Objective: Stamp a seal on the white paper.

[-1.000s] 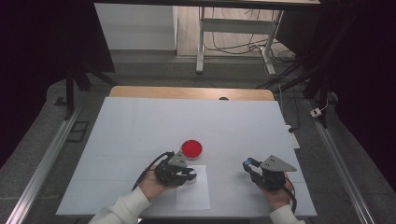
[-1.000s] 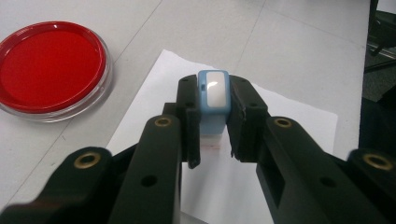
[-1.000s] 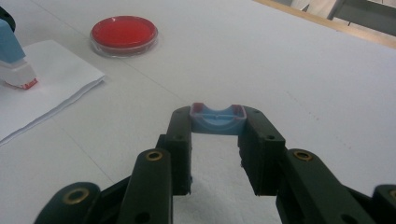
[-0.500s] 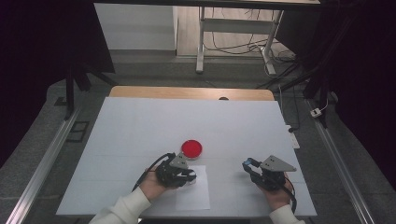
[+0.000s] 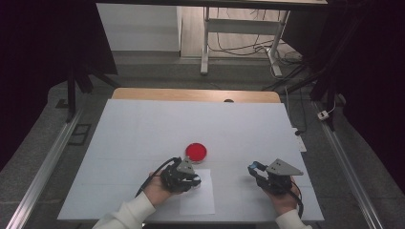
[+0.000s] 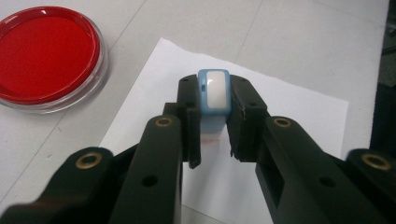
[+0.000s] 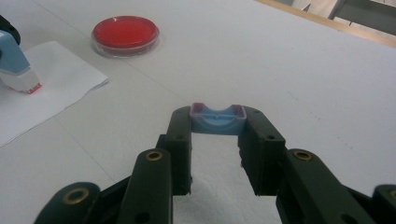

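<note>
We see a blue stamp [image 6: 213,93] clamped between the jaws of the left hand-held gripper [image 6: 214,140], standing upright with its red-inked foot down on the white paper sheet [image 6: 289,121]. In the right gripper view the stamp [image 7: 16,65] touches the sheet [image 7: 51,84] near that sheet's edge. The sheet lies near the front edge of the desk [image 5: 143,129], about mid-width; in the high view the left hand-held gripper [image 5: 184,176] sits over the sheet's [image 5: 198,200] upper left part.

The right hand-held gripper [image 7: 216,140] is clenched on a small blue cap [image 7: 217,119] with red on its rim, open side up, held just above the bare desk surface. In the high view this right hand-held gripper [image 5: 267,174] is toward the front right corner, well apart from the left one.

A round red ink pad [image 5: 196,151] in a clear dish rests on the desk just behind the sheet, near the left hand-held gripper, not touching the paper. In the left gripper view the ink pad [image 6: 44,53] lies uncovered, to the upper left.

White sleeves [image 5: 124,217] enter from the front edge.
</note>
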